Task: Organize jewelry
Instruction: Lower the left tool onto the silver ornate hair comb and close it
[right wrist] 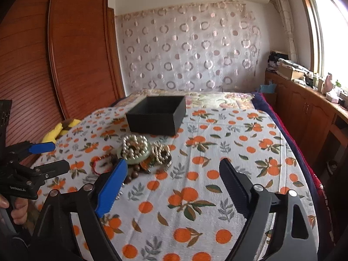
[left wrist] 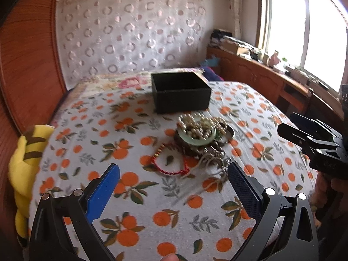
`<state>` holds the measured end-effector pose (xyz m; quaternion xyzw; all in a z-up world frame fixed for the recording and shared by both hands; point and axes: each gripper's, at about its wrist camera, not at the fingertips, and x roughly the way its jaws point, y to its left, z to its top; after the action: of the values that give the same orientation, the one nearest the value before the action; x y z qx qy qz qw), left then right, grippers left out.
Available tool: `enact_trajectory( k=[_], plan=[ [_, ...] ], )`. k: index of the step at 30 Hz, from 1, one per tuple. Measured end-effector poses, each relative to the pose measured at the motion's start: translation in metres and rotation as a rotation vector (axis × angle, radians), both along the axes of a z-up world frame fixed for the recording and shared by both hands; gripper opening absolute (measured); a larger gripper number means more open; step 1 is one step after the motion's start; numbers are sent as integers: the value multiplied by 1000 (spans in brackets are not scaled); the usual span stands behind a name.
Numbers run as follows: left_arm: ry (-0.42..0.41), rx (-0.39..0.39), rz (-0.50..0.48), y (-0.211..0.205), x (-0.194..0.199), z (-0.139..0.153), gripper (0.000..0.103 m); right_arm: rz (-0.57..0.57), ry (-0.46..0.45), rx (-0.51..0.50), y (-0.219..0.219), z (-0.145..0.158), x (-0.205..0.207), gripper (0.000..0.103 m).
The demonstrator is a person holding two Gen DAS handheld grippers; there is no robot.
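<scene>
Since nothing is gripped yet, I hold both tools spread apart and empty — left tool (left wrist: pixel 174 187), right tool (right wrist: pixel 174 178); the jewelry pile (left wrist: pixel 202 139) lies mid-bed on the orange-print bedspread (left wrist: pixel 271 117), just before the open black box (left wrist: pixel 180 91) toward the head edge — handy for dropping pieces in.

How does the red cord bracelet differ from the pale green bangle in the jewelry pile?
The red cord bracelet is a thin, limp loop; the pale green bangle is a thick, rigid ring. The bracelet lies alone on the orange-print cloth at the pile's near edge; the bangle sits on top of other pieces, with pearl strands heaped over it. Both lie outside the black box, ungripped.
</scene>
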<state>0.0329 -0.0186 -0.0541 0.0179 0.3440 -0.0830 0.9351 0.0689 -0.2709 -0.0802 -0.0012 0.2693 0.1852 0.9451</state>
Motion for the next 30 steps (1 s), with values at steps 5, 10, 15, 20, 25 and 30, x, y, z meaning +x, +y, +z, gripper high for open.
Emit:
enact_trajectory(
  k=[5,10,15,20,25,30],
  plan=[
    [47,-14,-65,-12,10,-14,96,20,46,-33,-6,-17,10,83],
    [112,-30,-142,-27,21,-24,73,34,98,-50,-8,-32,23,82],
    [151,-12,-205,-46,30,-31,67,45,112,-32,-11,-34,25,81],
    [182,7,-237,-58,44,-40,67,43,120,-9,-15,-36,26,81],
    [183,81,-251,-64,52,-43,67,44,117,-13,-15,-36,26,81],
    [180,147,-273,-69,52,-50,60,43,116,-13,-14,-36,25,81]
  ],
)
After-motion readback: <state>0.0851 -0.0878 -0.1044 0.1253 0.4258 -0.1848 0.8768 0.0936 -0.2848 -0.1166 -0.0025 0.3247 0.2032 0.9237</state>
